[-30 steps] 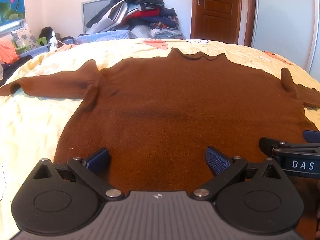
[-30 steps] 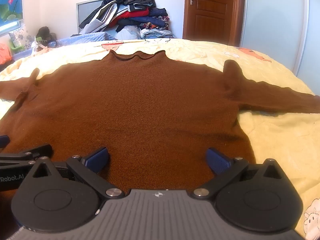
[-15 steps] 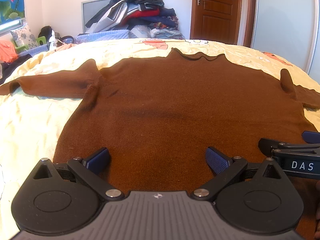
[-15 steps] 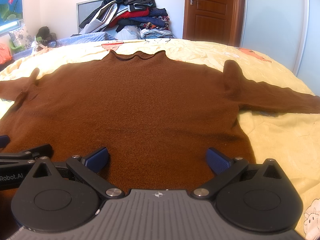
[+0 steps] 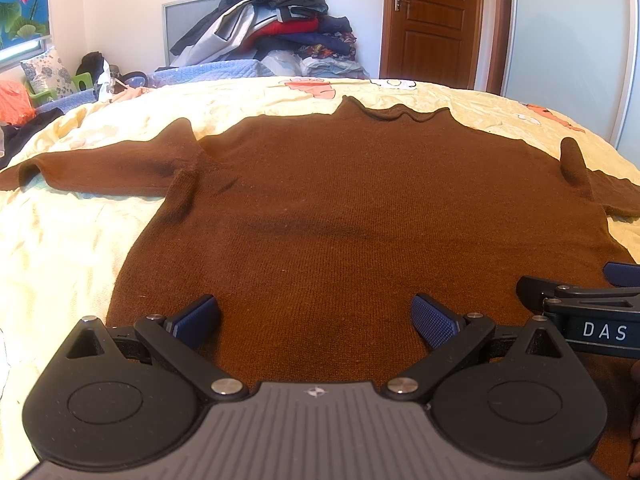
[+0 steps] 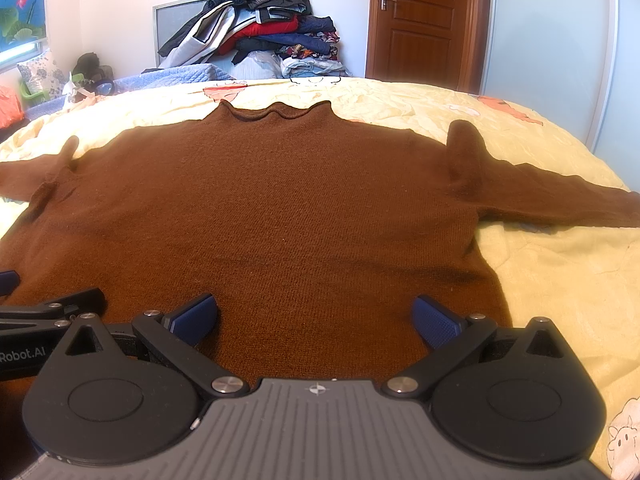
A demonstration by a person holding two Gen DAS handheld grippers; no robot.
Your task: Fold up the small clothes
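Observation:
A brown knitted sweater (image 5: 340, 208) (image 6: 280, 208) lies flat on the bed, collar far from me, sleeves spread out to both sides. My left gripper (image 5: 316, 318) hovers open over the left part of the sweater's near hem, nothing between its blue pads. My right gripper (image 6: 316, 318) is open over the right part of the hem, also holding nothing. In the left wrist view the right gripper's finger (image 5: 576, 300) shows at the right edge. The left gripper's finger (image 6: 48, 308) shows at the left edge of the right wrist view.
The bed has a pale yellow cartoon-print cover (image 5: 60, 248) (image 6: 560, 280). Behind it a heap of clothes (image 5: 276, 20) is stacked against the wall. A wooden door (image 5: 432, 20) and a sliding wardrobe panel (image 6: 552, 40) stand at the back right. Clutter lies at the far left (image 5: 48, 80).

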